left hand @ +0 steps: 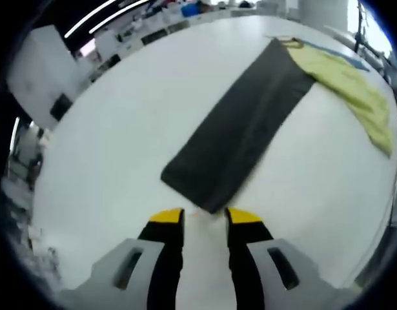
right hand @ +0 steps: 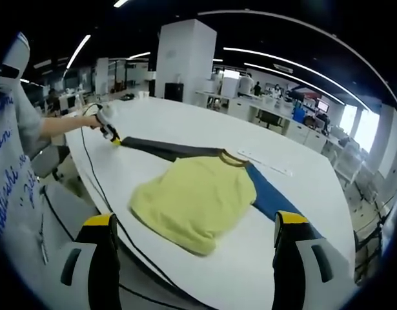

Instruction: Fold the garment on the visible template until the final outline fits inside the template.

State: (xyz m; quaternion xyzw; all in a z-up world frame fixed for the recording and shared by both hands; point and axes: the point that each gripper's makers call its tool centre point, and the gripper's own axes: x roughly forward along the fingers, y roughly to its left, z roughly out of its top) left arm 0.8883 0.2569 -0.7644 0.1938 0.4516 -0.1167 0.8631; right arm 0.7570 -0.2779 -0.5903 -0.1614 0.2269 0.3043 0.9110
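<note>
1. The left gripper (left hand: pixel 204 218) sits low over the bench (left hand: pixel 121 148), jaws parted narrowly with nothing between them. The near corner of the dark template (left hand: pixel 240 132) lies just ahead of the yellow tips, which suggests the gripper is there to check or straighten that end.
2. Beyond the left gripper, the template runs as a long strip away toward the yellow garment (left hand: pixel 343 84), which overlaps its far end.
3. The right gripper (right hand: pixel 192 226) is held back from the bench edge, jaws set wide and empty. This stand-off keeps the whole workpiece in sight.
4. Directly ahead of the right gripper, the garment (right hand: pixel 195 200) lies bunched on the bench (right hand: pixel 185 126), its collar on the far side. It covers the middle of the template (right hand: pixel 166 150), so folding looks unfinished.
5. Farther off to the left, the left gripper (right hand: pixel 113 137) touches the template's end, held by a person's hand (right hand: pixel 102 117).
6. A black cable (right hand: pixel 95 174) crosses the bench near that edge; it could snag the garment.
</note>
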